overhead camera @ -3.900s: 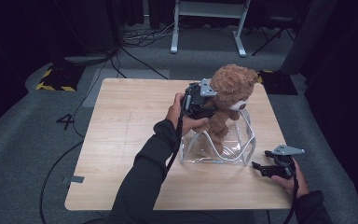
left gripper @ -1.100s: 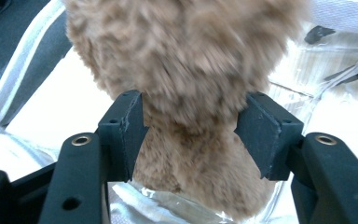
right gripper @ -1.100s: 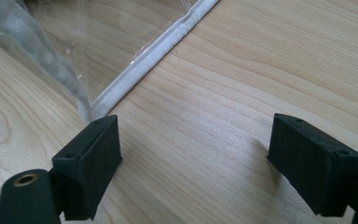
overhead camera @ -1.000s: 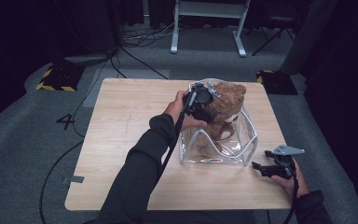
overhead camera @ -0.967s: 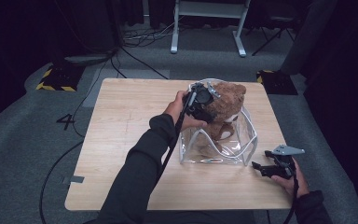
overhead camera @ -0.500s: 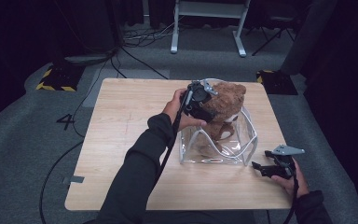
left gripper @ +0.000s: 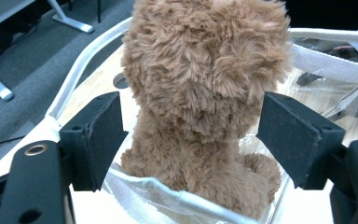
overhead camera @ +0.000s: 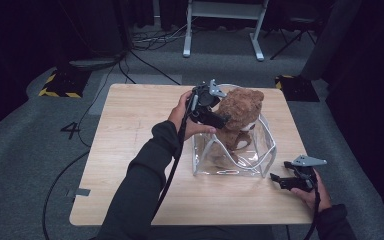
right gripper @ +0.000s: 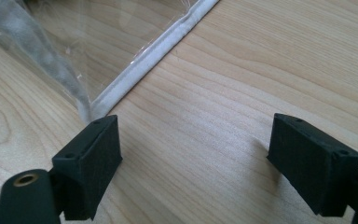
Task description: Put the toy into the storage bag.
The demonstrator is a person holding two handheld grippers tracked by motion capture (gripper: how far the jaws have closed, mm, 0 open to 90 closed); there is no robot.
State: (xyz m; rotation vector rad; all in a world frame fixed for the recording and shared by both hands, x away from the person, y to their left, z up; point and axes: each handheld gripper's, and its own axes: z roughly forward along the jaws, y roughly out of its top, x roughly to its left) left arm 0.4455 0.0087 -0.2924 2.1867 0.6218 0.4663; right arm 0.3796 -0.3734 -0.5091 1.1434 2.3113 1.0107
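Note:
A brown teddy bear (overhead camera: 240, 117) sits upright inside a clear plastic bag (overhead camera: 215, 160) with white trim, at the right middle of the wooden table. My left gripper (overhead camera: 219, 119) hovers at the bear's left side by the head. In the left gripper view its jaws stand wide apart on either side of the bear (left gripper: 205, 93), open and apart from the fur, above the bag's white rim (left gripper: 84, 65). My right gripper (overhead camera: 279, 181) rests low on the table just right of the bag's front corner, open and holding nothing (right gripper: 200, 154), with the bag's white seam (right gripper: 154, 60) ahead.
The light wooden table (overhead camera: 130, 150) is bare on its left half and along the front. Grey carpet surrounds it, with cables (overhead camera: 80, 130) on the floor at left, a white desk frame (overhead camera: 220, 25) behind, and a yellow-black striped block (overhead camera: 60, 85) at far left.
The bear, earlier held high over the bag by my left gripper, has come down into it. The left gripper has let go and drawn back slightly. The right gripper has not moved.

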